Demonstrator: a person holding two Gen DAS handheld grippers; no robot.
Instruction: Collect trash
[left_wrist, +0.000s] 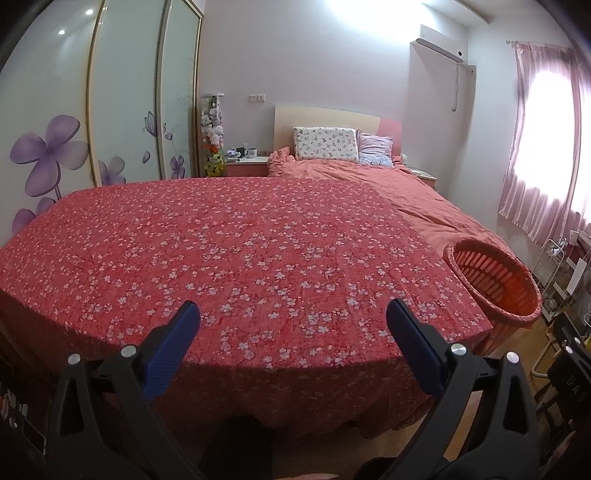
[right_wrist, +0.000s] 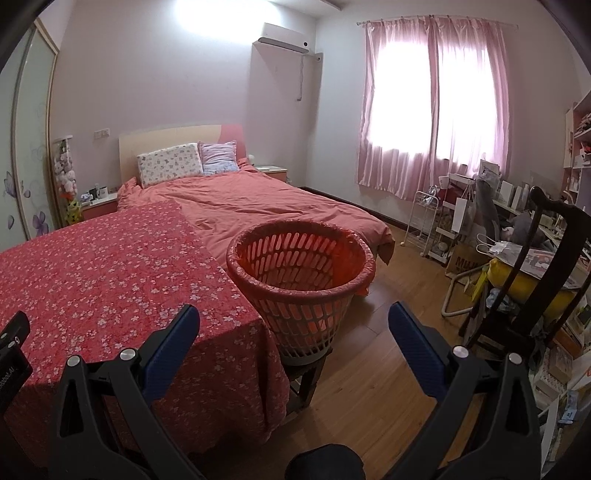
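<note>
An orange slatted plastic basket (right_wrist: 300, 280) with a liner stands on a small wooden stool at the right corner of a table covered with a red flowered cloth (left_wrist: 229, 258); it also shows in the left wrist view (left_wrist: 495, 280). My left gripper (left_wrist: 293, 314) is open and empty above the cloth's near edge. My right gripper (right_wrist: 293, 317) is open and empty, just short of the basket. No trash shows on the cloth in either view.
A bed (right_wrist: 258, 203) with an orange duvet and two pillows lies beyond the table. A dark wooden chair (right_wrist: 546, 266) and cluttered shelves stand at the right. A wooden floor (right_wrist: 384, 354) runs between. A wardrobe (left_wrist: 74, 122) with flower doors stands at the left.
</note>
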